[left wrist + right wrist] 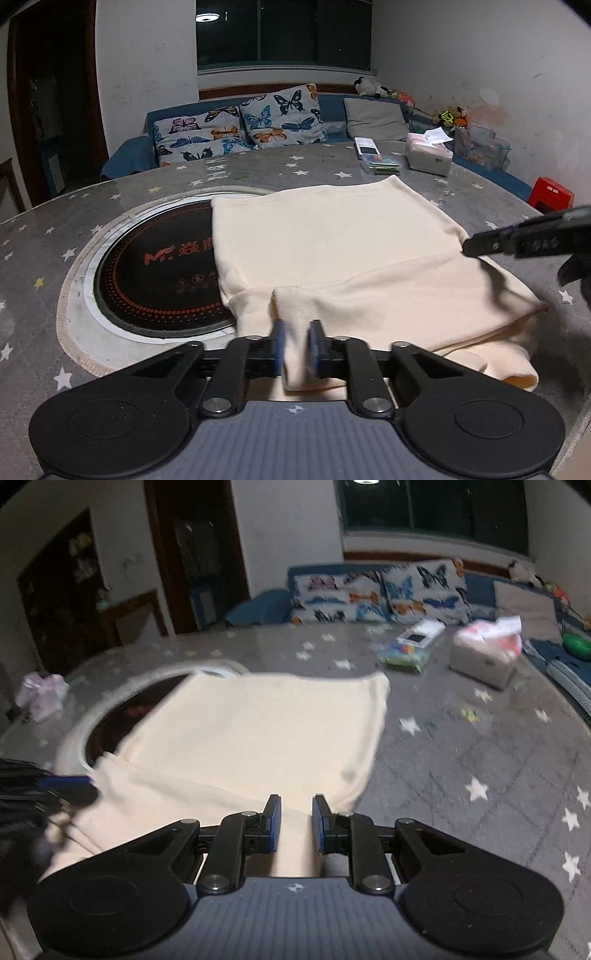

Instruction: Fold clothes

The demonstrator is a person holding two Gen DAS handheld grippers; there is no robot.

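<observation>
A: Where's the cream garment (332, 251)?
B: Flat on the bench (55, 229), partly over the round hob. Left claw (298, 343) pinches its near hem; right claw (296, 823) stands narrow around cloth.
A: Next?
B: Probably carry both corners forward, evenly.

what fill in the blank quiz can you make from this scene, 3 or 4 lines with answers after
1. The left claw is shut on a fold of the ____ garment.
2. The sofa cushions are printed with ____.
3. The garment partly covers the round black ____ set in the table.
4. The tablecloth is grey with small ____.

Missing words: cream; butterflies; hotplate; stars
</observation>
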